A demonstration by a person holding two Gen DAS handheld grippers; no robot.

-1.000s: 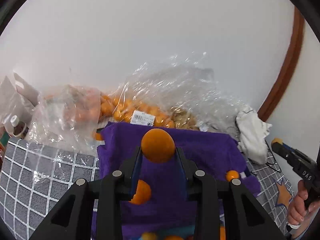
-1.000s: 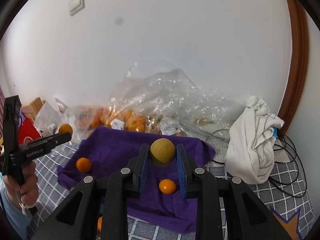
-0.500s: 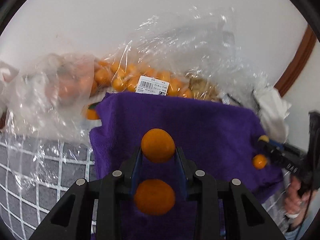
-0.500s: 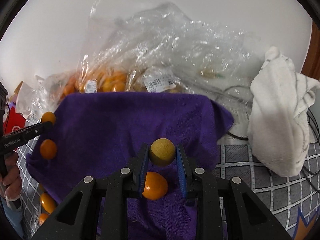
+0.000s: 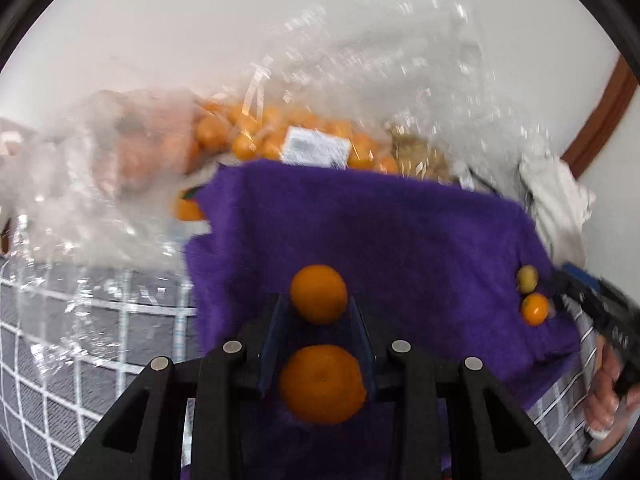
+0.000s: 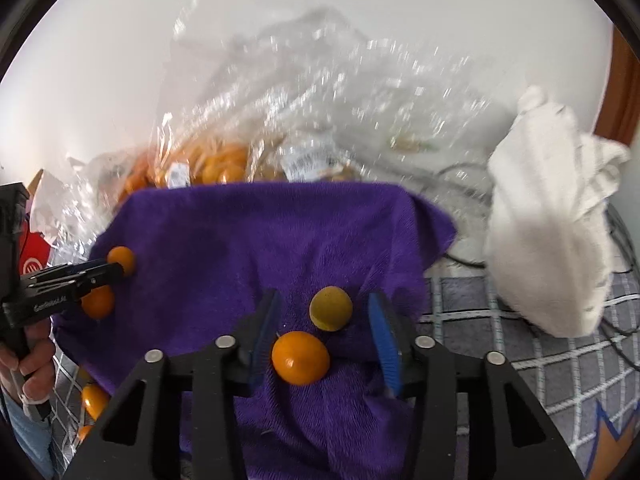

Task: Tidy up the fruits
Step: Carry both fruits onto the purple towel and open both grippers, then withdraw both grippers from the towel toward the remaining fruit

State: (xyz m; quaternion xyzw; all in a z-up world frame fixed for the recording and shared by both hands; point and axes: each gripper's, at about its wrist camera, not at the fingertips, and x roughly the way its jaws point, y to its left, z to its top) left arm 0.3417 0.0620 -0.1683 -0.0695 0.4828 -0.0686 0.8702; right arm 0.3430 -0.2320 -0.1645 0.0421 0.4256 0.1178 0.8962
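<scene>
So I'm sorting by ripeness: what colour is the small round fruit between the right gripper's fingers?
Yellowish-green small round fruit, clearest in the right wrist view.

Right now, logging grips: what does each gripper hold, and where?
Left gripper: small orange fruit, sides between the fingertips, jaws opening. Right gripper: nothing; yellowish fruit sits free between opening jaws.

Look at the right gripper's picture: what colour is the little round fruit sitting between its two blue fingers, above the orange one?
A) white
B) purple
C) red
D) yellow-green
D: the small yellow-green fruit lies on the purple towel between the opening jaws of the right gripper.
</scene>
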